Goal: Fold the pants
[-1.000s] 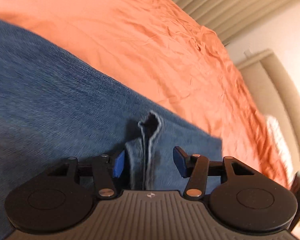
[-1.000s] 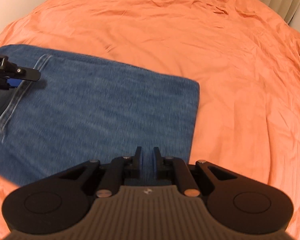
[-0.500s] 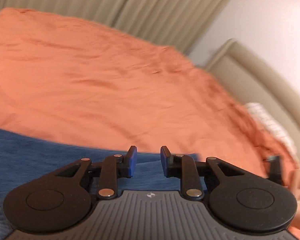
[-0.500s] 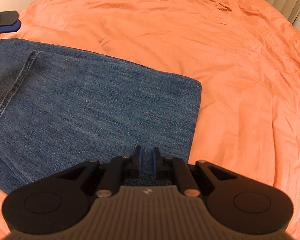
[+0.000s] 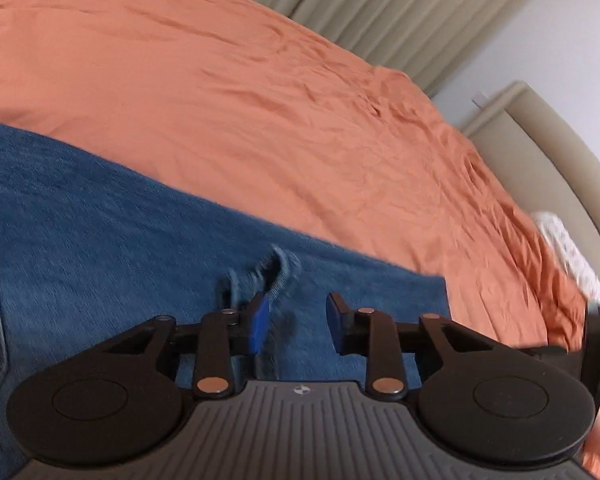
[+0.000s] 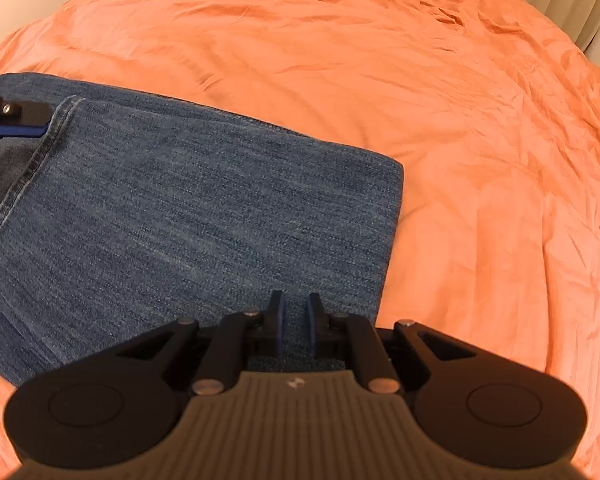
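Pants (image 6: 188,208): flat on bedsheet (image 6: 380,60), folded edge squared | Step: I judge a further fold pending | Left gripper (image 5: 294,320): fingers apart over hem loop (image 5: 278,266), holding nothing | Right gripper (image 6: 294,320): fingers nearly together, cloth between; grip undeterminable | Next: pinch hem, carry across | Hidden: waistband cut off by frame.

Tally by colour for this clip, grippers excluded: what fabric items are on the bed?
Blue: 1, the folded jeans
Orange: 1, the bedspread under them
White patterned: 1, cloth at the bed's far edge, too blurred to identify
Total: 3
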